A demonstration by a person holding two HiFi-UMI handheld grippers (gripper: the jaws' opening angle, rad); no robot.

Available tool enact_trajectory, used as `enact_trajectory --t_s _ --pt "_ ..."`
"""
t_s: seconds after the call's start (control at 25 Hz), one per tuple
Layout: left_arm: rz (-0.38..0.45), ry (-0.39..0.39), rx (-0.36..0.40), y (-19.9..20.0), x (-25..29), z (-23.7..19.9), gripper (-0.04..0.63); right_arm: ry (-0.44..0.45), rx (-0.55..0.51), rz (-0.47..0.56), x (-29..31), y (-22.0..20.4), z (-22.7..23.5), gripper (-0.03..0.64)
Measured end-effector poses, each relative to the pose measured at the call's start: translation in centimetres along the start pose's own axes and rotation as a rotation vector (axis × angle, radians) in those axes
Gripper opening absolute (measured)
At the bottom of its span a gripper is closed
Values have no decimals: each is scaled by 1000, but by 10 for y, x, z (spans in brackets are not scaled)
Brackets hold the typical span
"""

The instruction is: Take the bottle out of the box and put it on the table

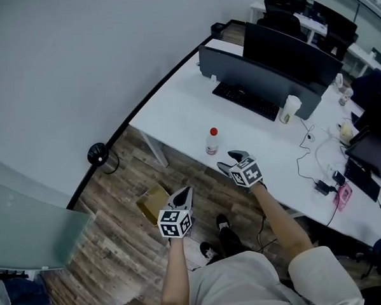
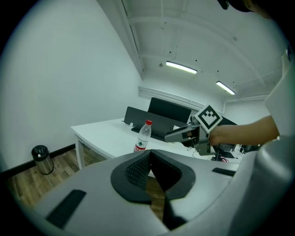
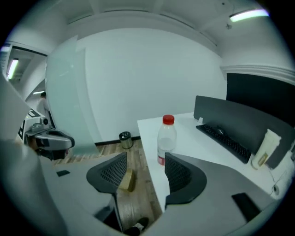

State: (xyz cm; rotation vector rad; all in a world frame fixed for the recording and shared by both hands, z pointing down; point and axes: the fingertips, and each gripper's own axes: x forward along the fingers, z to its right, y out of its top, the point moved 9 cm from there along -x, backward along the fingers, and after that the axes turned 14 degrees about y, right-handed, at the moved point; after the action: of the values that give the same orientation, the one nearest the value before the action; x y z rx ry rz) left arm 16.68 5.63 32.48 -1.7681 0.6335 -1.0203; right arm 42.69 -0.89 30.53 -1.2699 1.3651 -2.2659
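A clear bottle with a red cap and red label stands upright on the white table, near its front edge. My right gripper hovers just to its right, open, with nothing between the pads. In the right gripper view the bottle stands a little beyond the spread jaws of that gripper. My left gripper is over the floor in front of the table, shut and holding nothing. In the left gripper view its pads meet, and the bottle and right gripper lie ahead. A cardboard box sits on the floor below.
A keyboard and dark monitors stand at the back of the table, with a white cup and cables to the right. A round bin stands by the wall. The person's shoes are near the box.
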Motion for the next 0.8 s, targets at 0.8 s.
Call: enact_trajectory --t_s 0.8 --pt "-26 68 -13 -76 -85 13 15 -26 145 312 -11 -102 -150 270"
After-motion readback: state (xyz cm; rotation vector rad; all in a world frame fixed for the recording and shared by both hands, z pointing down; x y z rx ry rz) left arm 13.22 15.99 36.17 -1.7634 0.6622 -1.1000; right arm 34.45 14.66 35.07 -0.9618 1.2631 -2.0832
